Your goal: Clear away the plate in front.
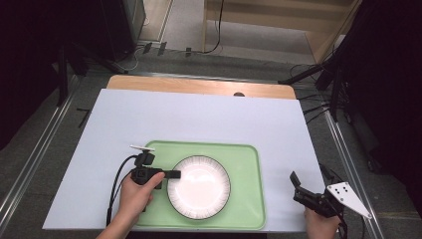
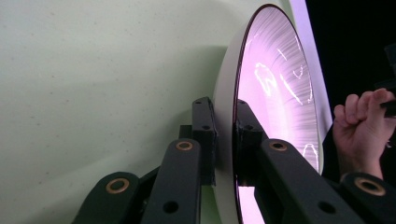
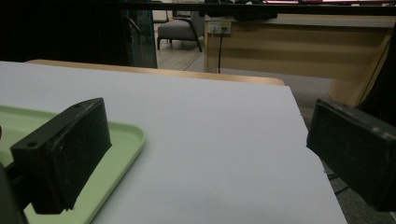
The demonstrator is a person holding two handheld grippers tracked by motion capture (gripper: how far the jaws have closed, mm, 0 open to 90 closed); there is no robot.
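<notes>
While the left gripper (image 1: 175,174) pinches the near-left rim of the plate (image 1: 199,186), its jaws sit clamped tight, one pad under the rim and one on top, as the left gripper view makes plain on the plate (image 2: 275,93). That plate lies flat on the green tray (image 1: 246,199), straight ahead of the left gripper's jaws. It looks like glazed ceramic: stiff, fairly weighty for an edge grip, slick on its glossy face and quick to chip if it drops. The rim is the only place to hold it, and a one-sided pinch will likely let the far edge sag, so a slow lift seems wise. Off to the side, the right gripper (image 1: 309,185) hangs with its jaws spread wide and nothing between them, out over the white table sheet (image 1: 199,119) just beyond the tray's edge (image 3: 123,154). Around the plate the tray's raised lip is the one thing to clear. Nothing else crowds the left gripper's path.
</notes>
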